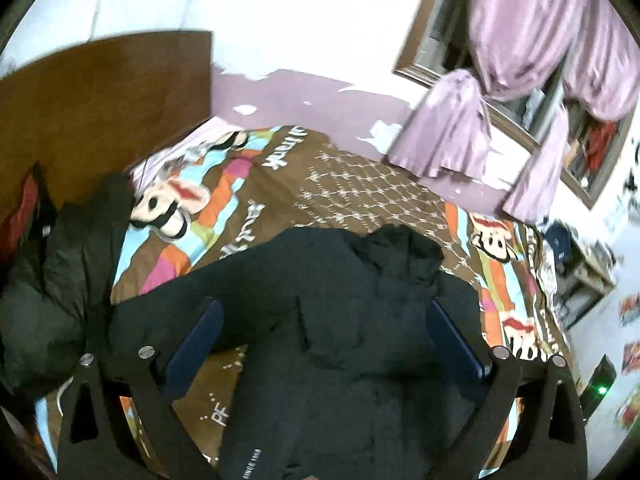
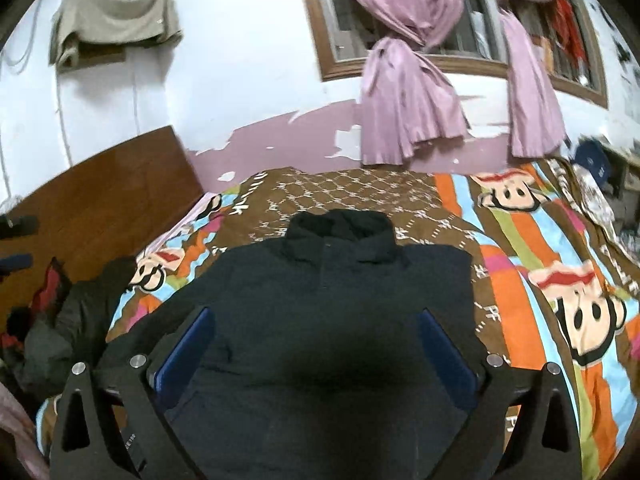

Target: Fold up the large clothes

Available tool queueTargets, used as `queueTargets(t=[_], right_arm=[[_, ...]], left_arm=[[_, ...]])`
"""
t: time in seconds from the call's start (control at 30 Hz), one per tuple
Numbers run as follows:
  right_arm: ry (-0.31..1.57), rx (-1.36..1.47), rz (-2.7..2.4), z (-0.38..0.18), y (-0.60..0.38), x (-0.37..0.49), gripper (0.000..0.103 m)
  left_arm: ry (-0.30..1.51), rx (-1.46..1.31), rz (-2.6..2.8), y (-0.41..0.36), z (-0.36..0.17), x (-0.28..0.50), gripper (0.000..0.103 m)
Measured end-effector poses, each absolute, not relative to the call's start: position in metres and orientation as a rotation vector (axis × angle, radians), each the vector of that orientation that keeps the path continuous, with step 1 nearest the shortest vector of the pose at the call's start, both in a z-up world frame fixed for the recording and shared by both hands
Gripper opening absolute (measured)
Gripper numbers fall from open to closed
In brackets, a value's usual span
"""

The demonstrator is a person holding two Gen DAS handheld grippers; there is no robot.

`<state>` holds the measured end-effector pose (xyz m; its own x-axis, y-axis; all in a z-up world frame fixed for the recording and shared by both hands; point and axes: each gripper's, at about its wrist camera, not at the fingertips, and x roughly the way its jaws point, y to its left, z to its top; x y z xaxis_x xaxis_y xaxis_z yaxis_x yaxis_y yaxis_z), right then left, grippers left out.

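Note:
A large black hooded jacket (image 2: 336,312) lies spread on a cartoon-print bedspread (image 2: 540,272), hood toward the far wall. In the left wrist view the same jacket (image 1: 320,320) lies below me, one sleeve stretched to the left and its hood (image 1: 400,248) bunched up. My left gripper (image 1: 324,312) hangs above the jacket, blue pads wide apart, nothing between them. My right gripper (image 2: 316,320) also hovers over the jacket's body, open and holding nothing.
A wooden headboard (image 1: 100,108) stands at the left, with a heap of dark clothes (image 1: 52,264) below it. Purple curtains (image 2: 408,100) hang at a window on the far wall. Clutter and a shelf (image 1: 580,264) sit past the bed's right edge.

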<state>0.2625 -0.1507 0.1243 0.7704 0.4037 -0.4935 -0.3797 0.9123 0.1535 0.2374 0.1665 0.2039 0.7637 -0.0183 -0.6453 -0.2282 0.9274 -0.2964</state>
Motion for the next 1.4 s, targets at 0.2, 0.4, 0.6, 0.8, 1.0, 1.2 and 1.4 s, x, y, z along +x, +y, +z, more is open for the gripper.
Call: queueTargets(t=[0.2,0.4,0.6,0.8,1.0,1.2,1.4], right_arm=[[0.53,-0.032,0.471,0.098,-0.105,0.276,0.102],[0.558,-0.05,0.533,0.063,-0.056,0.303,0.102],[0.627,-0.115,0.61,0.011,0.007,0.335,0.102],[0.607,-0.195,0.605,-0.035,0.059,0.357,0.102],[0.697,-0.274,0.557,-0.077,0.091,0.38,0.103],[0.709,-0.265,0.563,-0.094,0.091,0.38,0.103],[0.693,-0.254,0.565,-0.093,0.088,0.379,0.103]], left_arm=[[0.687,-0.506,0.3,0.258,0.125,0.214,0.099],[0.662,-0.623,0.532,0.324,0.037,0.176,0.099],[0.662,-0.636,0.689,0.354,-0.016,0.146,0.099],[0.622,-0.678,0.806,0.379,-0.06,0.12,0.099],[0.649,-0.715,0.83,0.398,-0.089,0.112,0.099],[0.667,-0.705,0.839,0.411,-0.099,0.109,0.099],[0.694,-0.698,0.854,0.414,-0.107,0.112,0.073]])
